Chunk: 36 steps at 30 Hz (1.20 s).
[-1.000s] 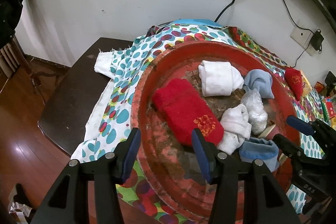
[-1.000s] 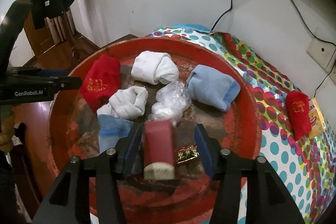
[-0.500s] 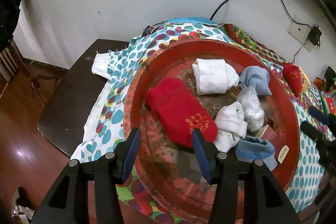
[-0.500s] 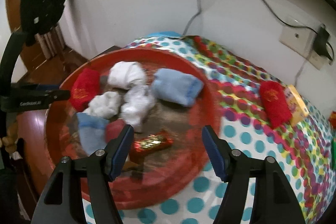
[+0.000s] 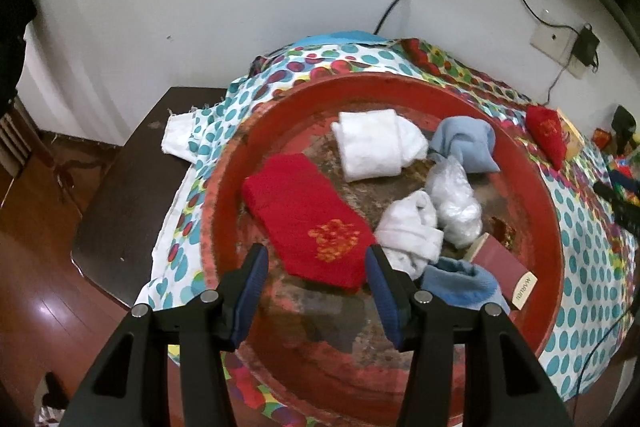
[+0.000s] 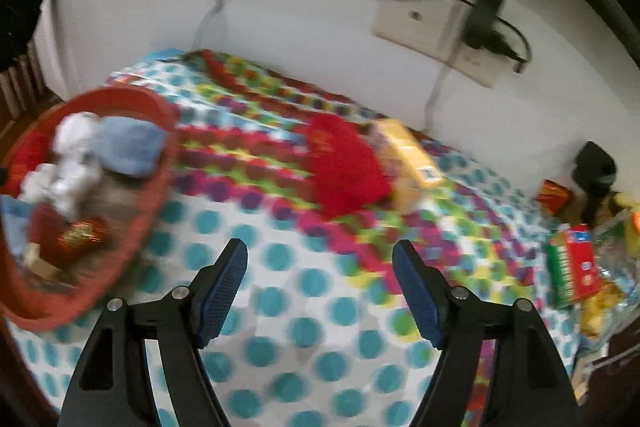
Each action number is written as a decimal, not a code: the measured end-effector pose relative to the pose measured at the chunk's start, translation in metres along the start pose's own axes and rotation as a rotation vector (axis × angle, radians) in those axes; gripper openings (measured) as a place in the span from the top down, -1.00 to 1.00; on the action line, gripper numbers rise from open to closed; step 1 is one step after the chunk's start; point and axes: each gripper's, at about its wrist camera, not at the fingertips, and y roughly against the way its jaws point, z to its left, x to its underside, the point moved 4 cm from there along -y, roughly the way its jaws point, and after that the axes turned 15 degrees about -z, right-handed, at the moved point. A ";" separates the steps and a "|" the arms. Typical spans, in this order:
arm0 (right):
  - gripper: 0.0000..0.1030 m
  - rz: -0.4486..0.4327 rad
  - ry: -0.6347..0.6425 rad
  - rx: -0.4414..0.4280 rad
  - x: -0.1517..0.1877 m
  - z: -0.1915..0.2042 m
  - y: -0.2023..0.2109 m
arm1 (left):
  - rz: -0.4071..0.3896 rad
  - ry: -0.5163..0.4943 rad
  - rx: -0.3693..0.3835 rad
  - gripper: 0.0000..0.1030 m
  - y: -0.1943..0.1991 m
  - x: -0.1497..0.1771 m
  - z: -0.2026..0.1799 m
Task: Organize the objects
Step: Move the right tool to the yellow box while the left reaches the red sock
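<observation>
A round red tray (image 5: 536,171) sits on a dotted cloth and holds a red sock (image 5: 308,223), white rolled socks (image 5: 376,143), blue socks (image 5: 464,139), a clear plastic bag (image 5: 456,199) and a maroon box (image 5: 504,267). My left gripper (image 5: 314,273) hovers open over the tray's near side, empty. In the blurred right wrist view the tray (image 6: 148,195) lies at the left. My right gripper (image 6: 320,267) is over the bare cloth, its jaws opening with nothing between them. Beyond it lie another red sock (image 6: 344,167) and a yellow box (image 6: 408,155).
A dark table (image 5: 120,187) juts out left of the cloth (image 6: 280,327). Snack packets (image 6: 572,263) and a small red box (image 6: 554,195) clutter the cloth's right end. A wall socket with a plugged charger (image 6: 484,15) and cables are on the wall behind.
My right gripper let go of the maroon box in the tray, opened wider and swung right, off the tray and over the cloth. The left gripper drifted slightly and stayed open.
</observation>
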 end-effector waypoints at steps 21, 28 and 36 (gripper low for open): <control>-0.36 0.067 -0.026 -0.015 -0.009 -0.091 -0.115 | -0.021 -0.207 0.113 0.00 0.024 -0.028 -0.115; 0.28 0.038 -0.093 -0.061 -0.004 -0.096 -0.133 | 0.006 -0.280 0.181 0.00 -0.005 -0.066 -0.205; 0.47 -0.013 -0.158 0.009 0.017 -0.142 -0.083 | 0.110 -0.187 0.206 0.00 -0.097 -0.084 -0.313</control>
